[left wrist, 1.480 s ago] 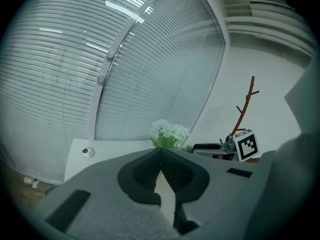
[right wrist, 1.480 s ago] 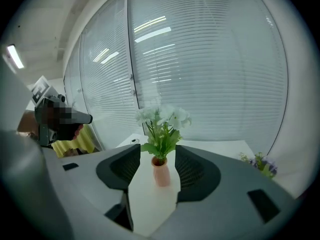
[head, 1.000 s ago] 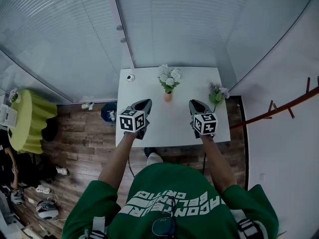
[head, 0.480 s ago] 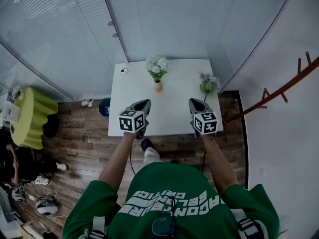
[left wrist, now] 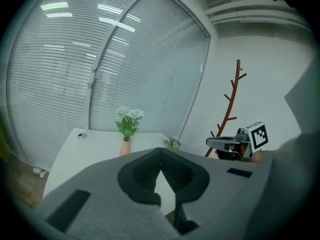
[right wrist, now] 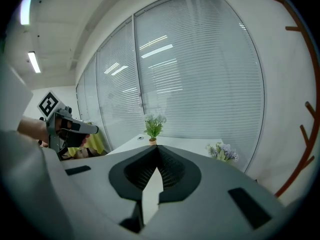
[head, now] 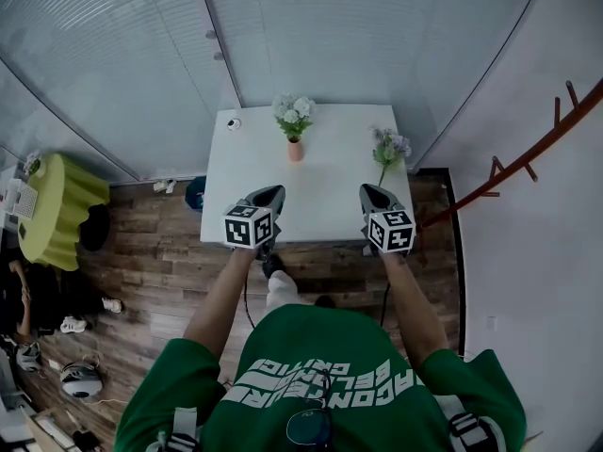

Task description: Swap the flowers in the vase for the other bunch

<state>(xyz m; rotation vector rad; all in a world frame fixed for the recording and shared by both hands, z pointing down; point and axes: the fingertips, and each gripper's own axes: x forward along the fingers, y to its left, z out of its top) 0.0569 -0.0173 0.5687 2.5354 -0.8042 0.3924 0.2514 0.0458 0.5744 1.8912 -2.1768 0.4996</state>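
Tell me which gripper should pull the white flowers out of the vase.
Probably left: the left gripper lines up nearer the vase, while the right gripper faces the purple bunch. Both are shut and empty.

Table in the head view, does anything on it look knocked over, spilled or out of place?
Only the purple bunch: it lies loose near the right edge of the table, in no container. The white bunch stands upright in the vase near the far edge, and nothing looks spilled or broken.
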